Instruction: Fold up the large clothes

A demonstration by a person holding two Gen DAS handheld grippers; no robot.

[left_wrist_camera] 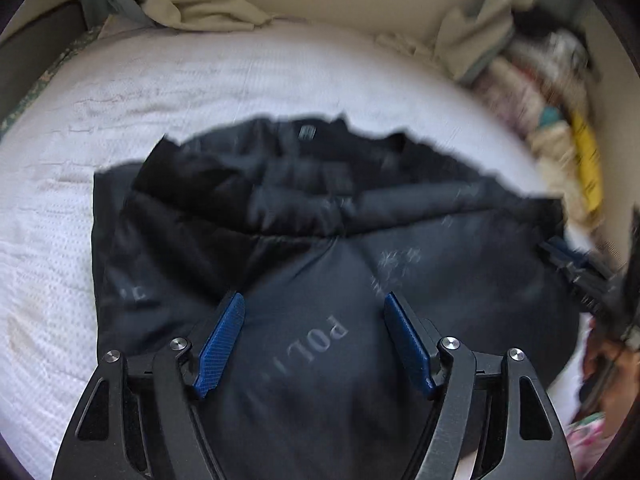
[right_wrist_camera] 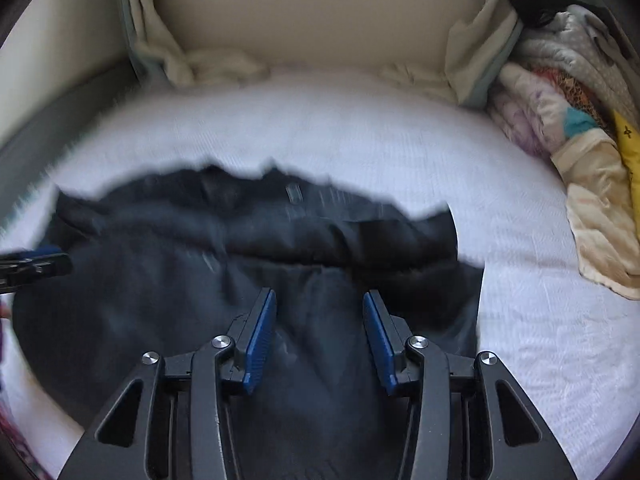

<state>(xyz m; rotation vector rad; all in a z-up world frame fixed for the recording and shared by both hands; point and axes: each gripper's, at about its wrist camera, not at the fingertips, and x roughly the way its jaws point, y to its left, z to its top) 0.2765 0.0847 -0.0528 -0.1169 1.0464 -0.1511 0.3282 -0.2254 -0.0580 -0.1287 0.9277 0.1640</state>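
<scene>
Both the left tool [left_wrist_camera: 314,316] and right tool [right_wrist_camera: 319,312] are hanging released, jaws apart and empty, over the dark jacket [left_wrist_camera: 320,240] lying folded on the white bed [left_wrist_camera: 240,76], laundry pile [right_wrist_camera: 568,120] sitting at two o'clock.

soft daylight all over, we get no hard shadows, white bedspread [left_wrist_camera: 200,92] nearly blown out, dark jacket [left_wrist_camera: 320,240] smeared by motion blur, clothes pile [right_wrist_camera: 560,120] streaky, heavy fisheye bending with black corners

Both wrist views look steeply down, sharing the dark jacket [left_wrist_camera: 320,240] closely.
</scene>
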